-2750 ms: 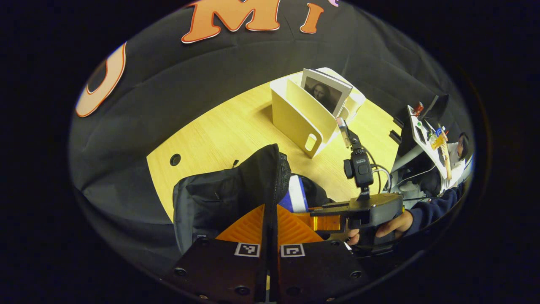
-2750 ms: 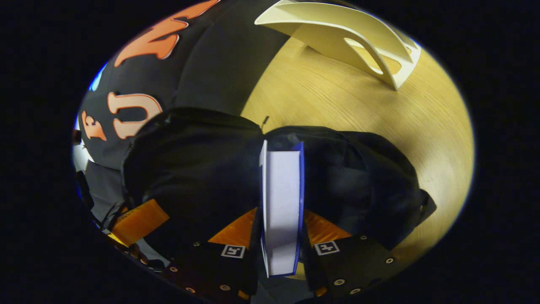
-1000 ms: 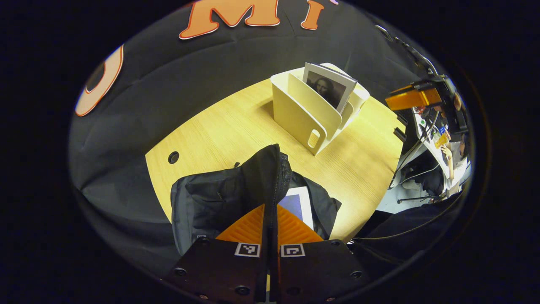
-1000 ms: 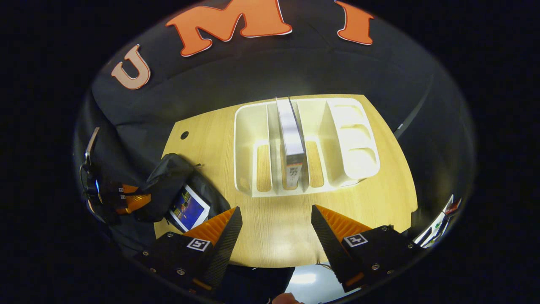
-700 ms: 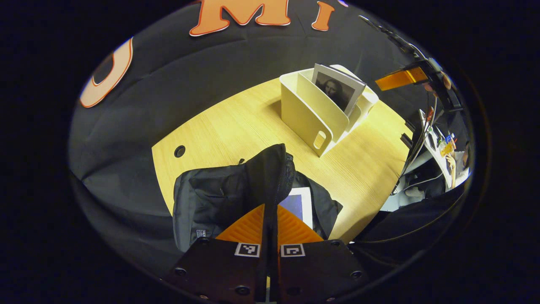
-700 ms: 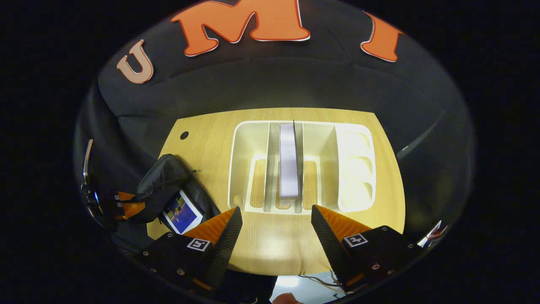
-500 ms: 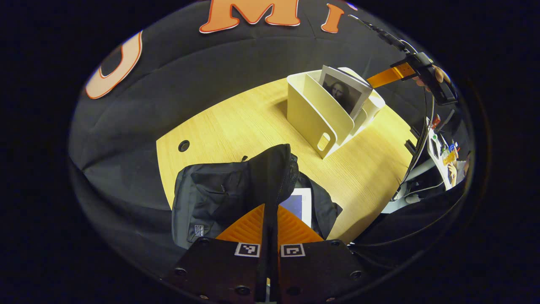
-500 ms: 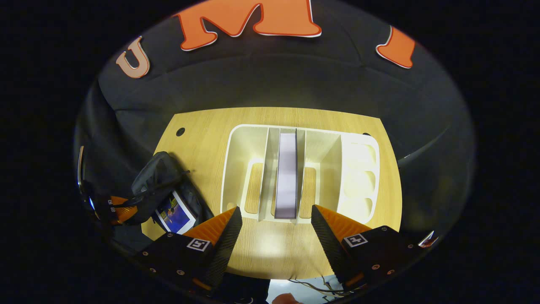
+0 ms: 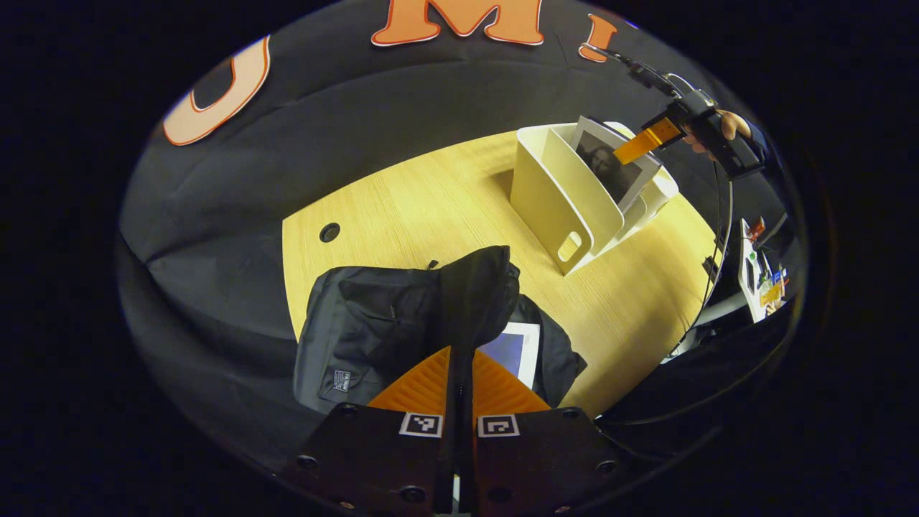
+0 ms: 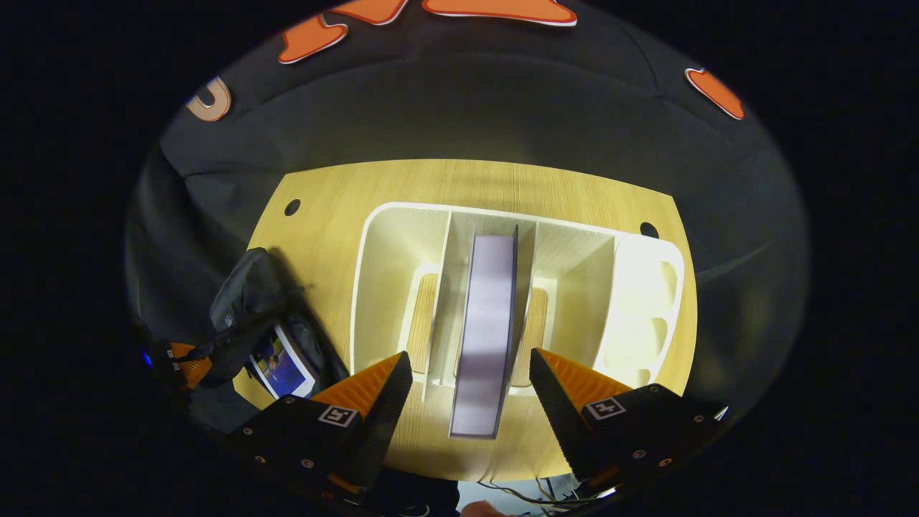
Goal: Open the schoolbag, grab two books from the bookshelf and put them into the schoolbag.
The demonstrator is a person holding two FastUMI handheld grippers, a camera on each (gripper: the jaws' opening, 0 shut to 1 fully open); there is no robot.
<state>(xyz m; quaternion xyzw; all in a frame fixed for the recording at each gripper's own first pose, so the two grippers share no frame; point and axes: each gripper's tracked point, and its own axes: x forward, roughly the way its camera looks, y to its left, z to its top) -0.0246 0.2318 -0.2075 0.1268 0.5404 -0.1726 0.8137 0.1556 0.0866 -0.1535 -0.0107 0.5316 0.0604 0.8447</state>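
Black fabric of the schoolbag (image 9: 402,323) filled the space ahead of my left gripper (image 9: 459,373), whose fingers were clenched on the raised edge of the bag's flap, holding it up from the wooden table (image 9: 402,208). Beside that flap, one book (image 9: 513,348) with a blue cover lay in the bag's opening. From the right gripper view I saw the same bag (image 10: 248,301) at the table's left edge, with the blue book (image 10: 280,366) showing in it and the left gripper (image 10: 179,359) at its flap.

My right gripper (image 10: 470,380) hung over the cream bookshelf (image 10: 402,266) with its fingers spread wide and gripping nothing. A second book (image 10: 488,323) stood upright in a middle compartment, its top edge lying between the two fingers but apart from both. In the left gripper view, the right gripper (image 9: 650,140) reached down over that book (image 9: 610,161) in the bookshelf (image 9: 553,194), with a hand (image 9: 725,126) holding it from behind.
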